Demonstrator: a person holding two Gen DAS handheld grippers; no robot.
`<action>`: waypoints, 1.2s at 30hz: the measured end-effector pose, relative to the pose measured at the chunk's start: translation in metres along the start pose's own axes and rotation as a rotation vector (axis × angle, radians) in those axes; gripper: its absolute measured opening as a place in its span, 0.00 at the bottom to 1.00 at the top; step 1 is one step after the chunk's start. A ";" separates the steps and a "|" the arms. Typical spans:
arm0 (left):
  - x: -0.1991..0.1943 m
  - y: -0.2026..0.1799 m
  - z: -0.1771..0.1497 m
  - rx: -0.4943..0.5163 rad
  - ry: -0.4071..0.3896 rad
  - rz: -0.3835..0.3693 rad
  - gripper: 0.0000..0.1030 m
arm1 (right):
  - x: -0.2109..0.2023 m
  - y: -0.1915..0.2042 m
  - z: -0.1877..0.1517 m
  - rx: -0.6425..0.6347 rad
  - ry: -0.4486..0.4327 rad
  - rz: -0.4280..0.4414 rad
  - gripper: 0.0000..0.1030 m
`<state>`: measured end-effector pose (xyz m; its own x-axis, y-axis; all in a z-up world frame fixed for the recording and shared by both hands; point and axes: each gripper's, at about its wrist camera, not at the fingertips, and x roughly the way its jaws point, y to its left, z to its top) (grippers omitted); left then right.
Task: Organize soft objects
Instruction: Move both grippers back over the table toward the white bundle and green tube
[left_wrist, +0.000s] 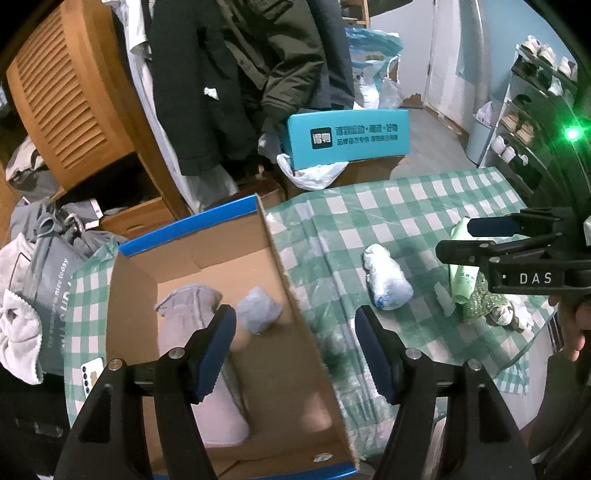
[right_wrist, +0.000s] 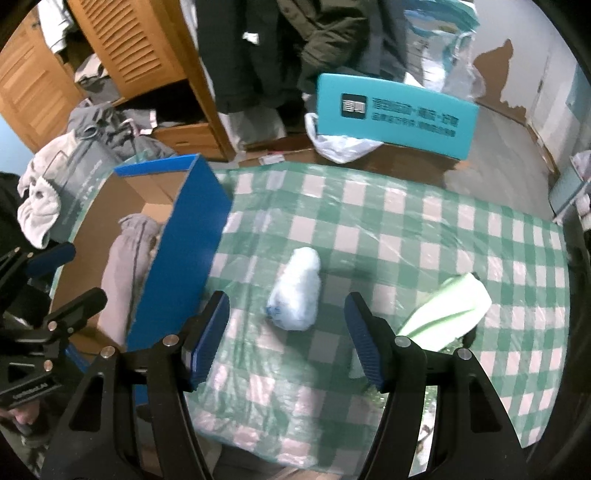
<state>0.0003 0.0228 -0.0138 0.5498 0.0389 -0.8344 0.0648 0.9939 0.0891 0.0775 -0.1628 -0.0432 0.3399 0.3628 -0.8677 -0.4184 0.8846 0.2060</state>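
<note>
While both tools are held above the checked table, the scene is laid out as follows.

Left gripper (left_wrist: 295, 343): its jaws are spread apart and nothing is clamped between them; it is held over the right wall of the box, one finger over the box's inside and the other over the tablecloth.

Right gripper (right_wrist: 286, 332): its jaws are spread apart with nothing gripped; the white bundle is seen in the gap between the fingers, lower down on the table, and no pad is seen touching it.

Cardboard box (left_wrist: 295, 280): open at the top, blue outside, set at the left end of the table.

Grey rolled cloth (left_wrist: 192, 306): laid inside the box along its left part.

Pale blue bundle (left_wrist: 258, 310): laid inside the box, just beside the grey rolled cloth.

White bundle (right_wrist: 295, 291): laid on the green checked tablecloth (right_wrist: 406, 229), to the right of the box and apart from it.

Green and white roll (right_wrist: 447, 310): laid on the tablecloth to the right of the white bundle, partly hidden behind the right finger.

Green patterned cloth (left_wrist: 484, 299): seen in the left wrist view, bunched beside the green and white roll.
</note>
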 end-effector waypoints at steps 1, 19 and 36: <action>0.001 -0.002 0.001 -0.001 0.005 -0.006 0.66 | -0.001 -0.004 -0.001 0.004 0.000 -0.003 0.64; 0.033 -0.057 0.031 0.033 0.071 -0.085 0.71 | 0.001 -0.100 -0.009 0.165 0.060 -0.076 0.69; 0.110 -0.090 0.055 0.055 0.193 -0.123 0.71 | 0.048 -0.171 -0.025 0.363 0.182 -0.070 0.69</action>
<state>0.1012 -0.0679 -0.0834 0.3660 -0.0576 -0.9288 0.1692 0.9856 0.0055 0.1443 -0.3038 -0.1318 0.1892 0.2690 -0.9444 -0.0644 0.9631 0.2614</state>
